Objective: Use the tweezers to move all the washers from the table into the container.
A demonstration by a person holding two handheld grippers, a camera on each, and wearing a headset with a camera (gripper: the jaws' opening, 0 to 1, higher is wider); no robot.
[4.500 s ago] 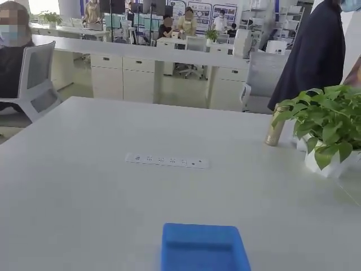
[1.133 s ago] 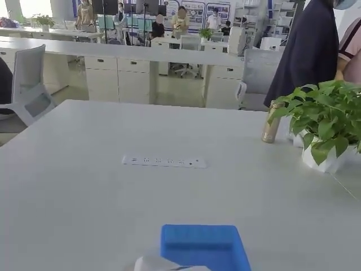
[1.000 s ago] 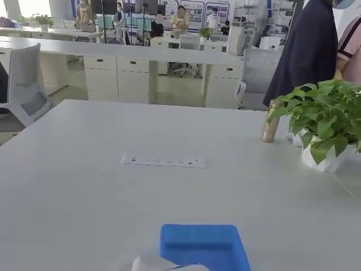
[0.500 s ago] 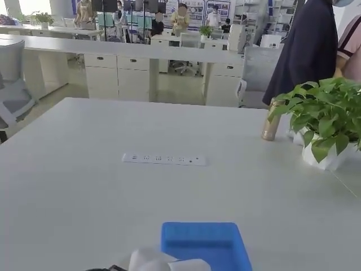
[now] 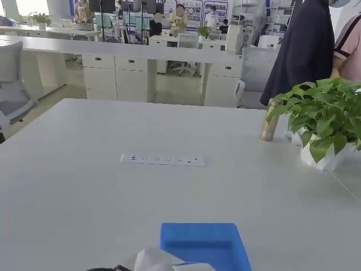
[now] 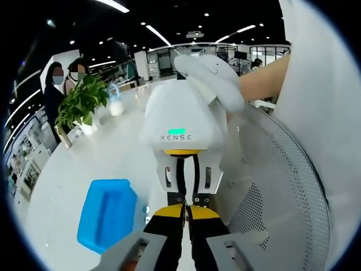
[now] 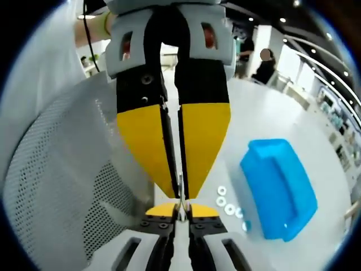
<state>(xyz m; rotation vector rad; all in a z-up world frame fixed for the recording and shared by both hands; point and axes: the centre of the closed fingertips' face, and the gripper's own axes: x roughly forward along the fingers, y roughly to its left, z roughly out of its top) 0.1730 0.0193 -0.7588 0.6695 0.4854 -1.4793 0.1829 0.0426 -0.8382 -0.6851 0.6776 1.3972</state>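
Claws tip to tip: left claw [image 6: 188,209] and right claw [image 7: 181,211] both pinched narrow; can't tell if they grip tweezers. Washers [image 7: 228,204] lie on tabletop [image 5: 84,186] just beside container [image 7: 276,189], none inside that I see. White housing [image 5: 151,261] just rose into head view, so transfer is probably only starting.

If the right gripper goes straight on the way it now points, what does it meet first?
The left gripper: its yellow jaws point back at the right gripper, almost tip to tip. Whether the tips touch is unclear.
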